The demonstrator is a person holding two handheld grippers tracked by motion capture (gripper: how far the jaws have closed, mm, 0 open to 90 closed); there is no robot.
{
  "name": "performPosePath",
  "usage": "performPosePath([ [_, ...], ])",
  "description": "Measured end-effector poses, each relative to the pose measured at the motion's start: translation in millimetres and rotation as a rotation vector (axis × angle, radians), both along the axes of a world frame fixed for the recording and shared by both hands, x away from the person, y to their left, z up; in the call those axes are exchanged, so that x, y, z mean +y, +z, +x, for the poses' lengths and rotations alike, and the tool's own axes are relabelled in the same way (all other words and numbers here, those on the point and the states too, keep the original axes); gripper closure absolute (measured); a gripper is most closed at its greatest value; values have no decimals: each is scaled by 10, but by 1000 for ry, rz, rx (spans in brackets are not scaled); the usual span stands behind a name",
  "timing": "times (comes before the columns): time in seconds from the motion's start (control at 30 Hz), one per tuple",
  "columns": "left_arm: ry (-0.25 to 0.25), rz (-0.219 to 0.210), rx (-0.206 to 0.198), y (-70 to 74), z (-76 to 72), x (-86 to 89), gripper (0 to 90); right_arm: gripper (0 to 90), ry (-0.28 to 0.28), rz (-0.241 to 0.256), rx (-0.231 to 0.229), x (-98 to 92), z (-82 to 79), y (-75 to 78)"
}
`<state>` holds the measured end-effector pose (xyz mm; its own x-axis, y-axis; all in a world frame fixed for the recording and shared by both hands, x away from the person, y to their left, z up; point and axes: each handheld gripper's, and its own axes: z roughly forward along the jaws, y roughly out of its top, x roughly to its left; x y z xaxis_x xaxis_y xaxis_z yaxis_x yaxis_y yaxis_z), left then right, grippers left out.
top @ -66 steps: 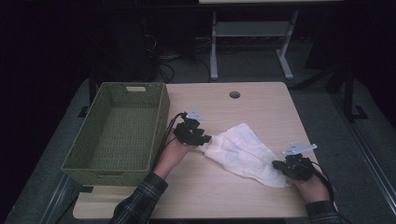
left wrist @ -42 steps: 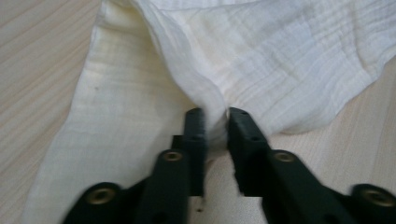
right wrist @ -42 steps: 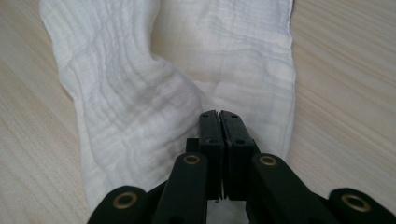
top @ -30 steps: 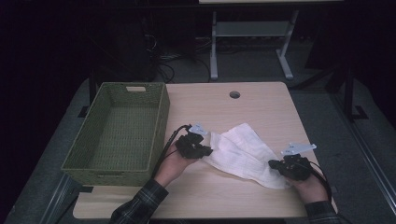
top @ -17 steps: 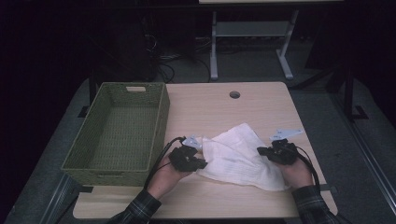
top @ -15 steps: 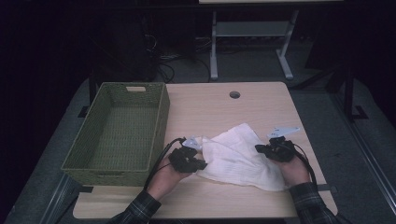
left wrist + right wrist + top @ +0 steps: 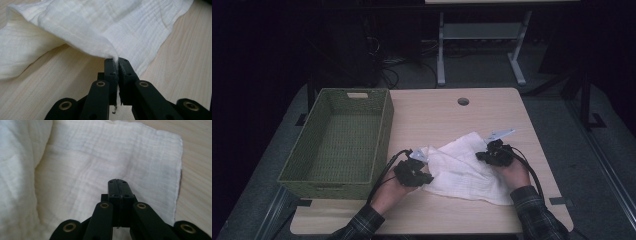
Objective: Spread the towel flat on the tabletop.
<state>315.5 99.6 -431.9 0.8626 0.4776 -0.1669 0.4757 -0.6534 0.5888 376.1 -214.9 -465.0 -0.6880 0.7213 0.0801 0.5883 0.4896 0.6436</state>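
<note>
Fingers of left gripper point(image 7: 117, 61) pinch cloth point(image 7: 100, 27) edge, right gripper point(image 7: 118, 181) fingers closed empty, basket point(image 7: 292, 172) in high view.

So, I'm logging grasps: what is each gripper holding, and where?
The left gripper pinches the white cloth at a raised edge fold. The right gripper is shut, holding nothing.

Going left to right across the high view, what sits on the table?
green woven basket → left gripper, shut on the cloth's edge → white cloth → right gripper, jaws shut, over the cloth's right part.
</note>
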Motion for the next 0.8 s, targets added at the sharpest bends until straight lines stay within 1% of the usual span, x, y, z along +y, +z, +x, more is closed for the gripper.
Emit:
performPosePath([
  [0.07,5,-1,2,-16,-2,-8,856,899,-15,-15,-6,-42,-1,6],
  [0.1,6,2,2,-24,-4,-13,856,899,-22,-15,-3,-64,0,7],
  [0.2,6,8,4,-35,-3,-19,856,899,-46,-30,-12,-184,11,10],
  [0.3,1,15,3,-44,5,-19,856,899,-71,-30,-9,-294,19,8],
  [0.33,15,3,8,-54,-3,-29,856,899,-85,-29,-2,-332,17,11],
  [0.4,16,7,11,-58,-3,-24,857,899,-108,-26,1,-423,21,9],
  [0.43,4,21,11,-56,6,-12,858,900,-112,-26,-3,-454,24,7],
  [0.47,3,24,13,-55,7,-10,858,899,-124,-29,-2,-501,22,7],
  [0.53,9,30,16,-58,3,-3,858,900,-141,-42,-11,-577,19,8],
  [0.57,18,24,19,-63,-3,-3,858,899,-152,-44,-11,-614,14,8],
  [0.6,16,31,20,-63,-1,5,858,900,-165,-41,-16,-652,5,4],
  [0.63,11,43,23,-63,2,13,858,900,-176,-36,-10,-693,-8,3],
  [0.7,16,44,33,-77,-1,20,857,900,-189,-19,-4,-753,-21,-3],
  [0.73,17,44,35,-83,-3,19,855,899,-188,-20,-11,-776,-24,-6],
  [0.77,26,36,29,-79,-11,10,845,899,-194,-18,-7,-782,-33,-3],
  [0.8,23,48,10,-61,-14,6,805,899,-190,-21,-16,-791,-33,-3],
])
